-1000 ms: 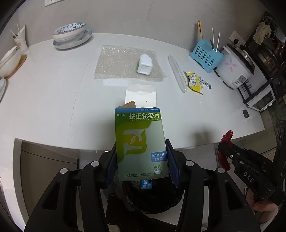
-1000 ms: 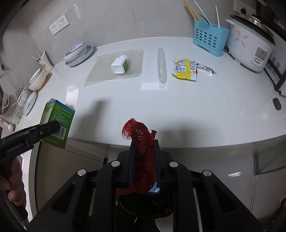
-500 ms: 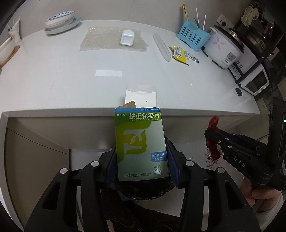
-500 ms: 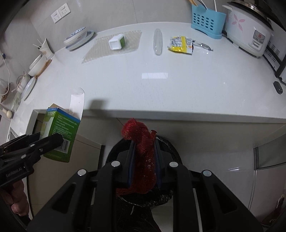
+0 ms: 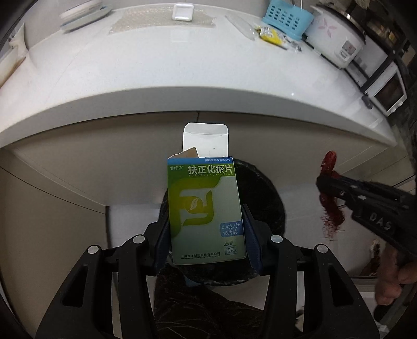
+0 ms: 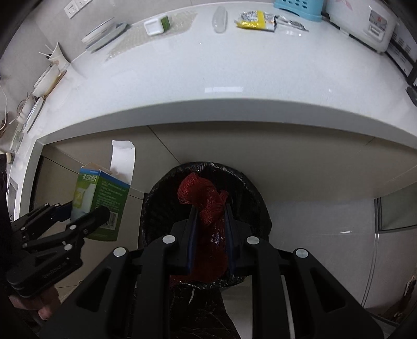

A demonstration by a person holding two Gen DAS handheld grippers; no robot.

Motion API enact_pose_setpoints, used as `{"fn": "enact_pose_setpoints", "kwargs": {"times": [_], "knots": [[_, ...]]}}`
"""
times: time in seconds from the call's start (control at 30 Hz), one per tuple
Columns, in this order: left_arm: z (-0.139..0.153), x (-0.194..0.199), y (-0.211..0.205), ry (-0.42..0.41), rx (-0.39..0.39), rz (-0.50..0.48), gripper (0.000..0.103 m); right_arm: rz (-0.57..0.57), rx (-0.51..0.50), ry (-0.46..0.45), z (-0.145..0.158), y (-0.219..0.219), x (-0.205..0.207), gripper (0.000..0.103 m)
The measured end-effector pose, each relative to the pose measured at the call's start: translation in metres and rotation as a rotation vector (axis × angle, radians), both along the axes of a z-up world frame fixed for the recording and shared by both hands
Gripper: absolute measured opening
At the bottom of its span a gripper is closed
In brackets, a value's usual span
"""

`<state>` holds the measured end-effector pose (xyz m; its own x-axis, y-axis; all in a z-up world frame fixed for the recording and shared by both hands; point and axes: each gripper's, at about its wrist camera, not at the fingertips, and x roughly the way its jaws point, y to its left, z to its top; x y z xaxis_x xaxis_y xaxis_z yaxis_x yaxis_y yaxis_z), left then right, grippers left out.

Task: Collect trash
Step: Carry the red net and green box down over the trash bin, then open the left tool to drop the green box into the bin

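Two claws: both loaded, both now down at the bin below the desk edge.
Left claw: clenched on the green medicine box, top flap open, box upright between the pads.
Right claw: clenched on the red mesh bag, bunched, tail hanging below the pads.
Bin: black-lined, round, on the floor in front of the desk; sits at 12 o'clock of each claw in its own wrist view.
Change vs 1.0 s ago: then both claws were level with the desk top and the bin barely showed; now the desk front edge is above them and the bin mouth fills the middle.
Change vs 0.5 s ago: bin rim more exposed, mesh bag now framed by the rim in the right view.
Meaning: carry phase looks finished, drop is likely next; neither item released yet.
Box vs bin: right view puts the box at 9 o'clock of the bin, maybe just outside the rim, cannot tell for sure.
Left on desk: yellow wrapper, clear plastic sleeve, small white box on bubble wrap, far side, 12 o'clock.
Risk: box may miss the rim if let go here.
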<state>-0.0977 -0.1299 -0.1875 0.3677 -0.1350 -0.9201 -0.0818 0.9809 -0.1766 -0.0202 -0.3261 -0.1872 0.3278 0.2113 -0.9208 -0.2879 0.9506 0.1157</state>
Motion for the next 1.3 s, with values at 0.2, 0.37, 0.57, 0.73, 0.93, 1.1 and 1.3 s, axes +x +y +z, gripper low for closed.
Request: {"fn": "enact_pose_setpoints", "kwargs": {"times": [0.2,0.37,0.57,0.73,0.93,1.1,1.3], "knots": [[-0.027,0.005,-0.013,0.034,0.010,-0.020,0.048,-0.018,-0.023,0.029,-0.013,-0.004,0.002,0.017],[-0.041,0.008,-0.023,0.049,0.011,-0.044,0.048,-0.047,-0.025,0.033,-0.013,-0.016,0.005,0.017],[-0.051,0.018,-0.033,0.065,-0.005,-0.064,0.048,-0.081,-0.013,0.046,-0.014,-0.024,0.008,0.017],[-0.053,0.019,-0.044,0.068,-0.013,-0.097,0.048,-0.092,-0.011,0.045,-0.013,-0.024,0.010,0.017],[-0.041,0.016,-0.043,0.028,-0.025,-0.093,0.074,-0.111,-0.001,0.056,-0.014,-0.029,0.012,0.017],[-0.028,0.020,-0.029,0.022,-0.052,-0.042,0.094,-0.112,0.006,0.057,-0.015,-0.027,0.015,0.017],[-0.013,0.016,-0.013,0.014,-0.050,-0.004,0.097,-0.093,0.009,0.049,-0.016,-0.020,0.017,0.017]]}}
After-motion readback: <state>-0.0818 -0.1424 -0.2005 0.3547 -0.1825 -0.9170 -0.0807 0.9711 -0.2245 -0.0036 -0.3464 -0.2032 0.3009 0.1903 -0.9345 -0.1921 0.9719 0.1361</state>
